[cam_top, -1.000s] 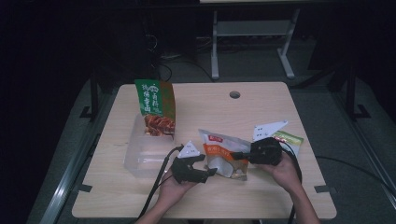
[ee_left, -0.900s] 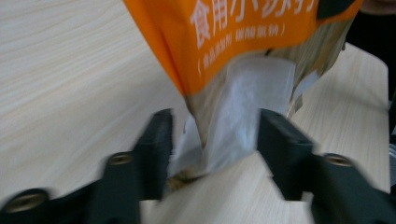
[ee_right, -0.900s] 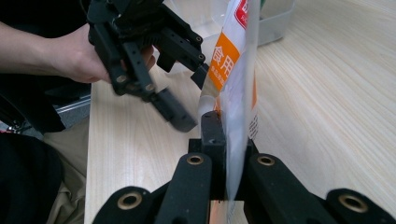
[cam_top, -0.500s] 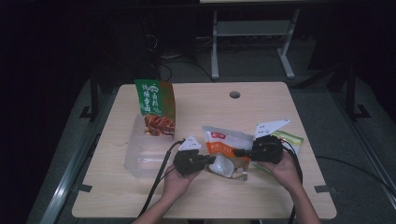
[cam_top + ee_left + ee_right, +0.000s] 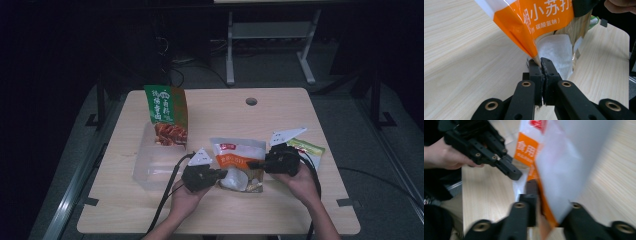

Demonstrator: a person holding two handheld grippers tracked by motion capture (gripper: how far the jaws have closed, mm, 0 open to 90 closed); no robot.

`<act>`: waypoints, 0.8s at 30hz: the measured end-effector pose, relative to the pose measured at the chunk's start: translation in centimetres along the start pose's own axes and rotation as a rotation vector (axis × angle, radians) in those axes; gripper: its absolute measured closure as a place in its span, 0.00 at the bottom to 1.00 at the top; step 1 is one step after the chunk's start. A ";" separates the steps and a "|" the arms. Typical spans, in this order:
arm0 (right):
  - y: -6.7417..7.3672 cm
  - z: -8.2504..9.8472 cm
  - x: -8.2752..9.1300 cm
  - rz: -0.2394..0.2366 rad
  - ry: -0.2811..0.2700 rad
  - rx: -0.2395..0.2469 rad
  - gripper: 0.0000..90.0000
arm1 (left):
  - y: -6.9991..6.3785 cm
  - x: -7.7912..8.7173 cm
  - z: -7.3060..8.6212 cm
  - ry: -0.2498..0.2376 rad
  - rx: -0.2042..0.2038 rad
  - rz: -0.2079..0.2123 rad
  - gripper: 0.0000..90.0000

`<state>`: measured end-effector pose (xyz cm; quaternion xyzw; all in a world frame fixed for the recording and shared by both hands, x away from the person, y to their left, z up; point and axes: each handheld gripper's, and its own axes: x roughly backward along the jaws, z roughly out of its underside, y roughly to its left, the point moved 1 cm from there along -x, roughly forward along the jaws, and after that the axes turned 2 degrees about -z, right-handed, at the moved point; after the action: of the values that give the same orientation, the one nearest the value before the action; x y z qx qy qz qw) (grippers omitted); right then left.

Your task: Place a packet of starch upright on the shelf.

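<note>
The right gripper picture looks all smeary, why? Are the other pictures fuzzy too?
In the right gripper view, the orange and white bag is streaked with blur, being so close. The left gripper view is sharp: the bag's print reads clearly. The high view is dim, dark around the lit table.

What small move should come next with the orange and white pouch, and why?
Probably a short lift of both hands together. The left claw is shut on one edge of the orange and white pouch, and the right claw grips the opposite edge. The pouch lies beside the clear tub, so raising it looks like the way to carry it there.
</note>
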<state>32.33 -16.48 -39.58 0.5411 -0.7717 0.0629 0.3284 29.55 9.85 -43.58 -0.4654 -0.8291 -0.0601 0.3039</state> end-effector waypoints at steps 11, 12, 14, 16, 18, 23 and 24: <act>1.8 -0.9 0.0 -0.002 0.001 0.086 1.00 | -1.7 2.8 1.6 0.008 -0.052 -0.040 0.70; 2.0 -1.0 0.1 0.001 0.001 0.086 1.00 | -1.7 2.8 1.6 0.008 -0.052 -0.040 0.68; 2.1 -1.1 0.2 0.012 -0.001 0.093 1.00 | -2.0 3.4 2.2 0.012 -0.058 -0.039 0.66; 2.1 -1.3 0.3 0.017 -0.006 0.092 1.00 | -2.0 3.5 2.4 0.018 -0.064 -0.042 0.63; 2.0 -1.5 0.3 0.020 -0.010 0.091 1.00 | -2.0 4.0 3.0 0.018 -0.080 -0.058 0.57; 1.8 -2.1 0.2 0.029 -0.022 0.091 1.00 | -2.0 4.3 3.4 0.014 -0.081 -0.052 0.47; 1.7 -2.4 0.2 0.035 -0.027 0.088 1.00 | -2.0 4.4 3.6 0.009 -0.080 -0.041 0.44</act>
<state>31.88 -14.89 -37.12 0.5422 -0.7819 0.0949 0.2926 24.63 13.34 -43.63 -0.4599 -0.8341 -0.1015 0.2873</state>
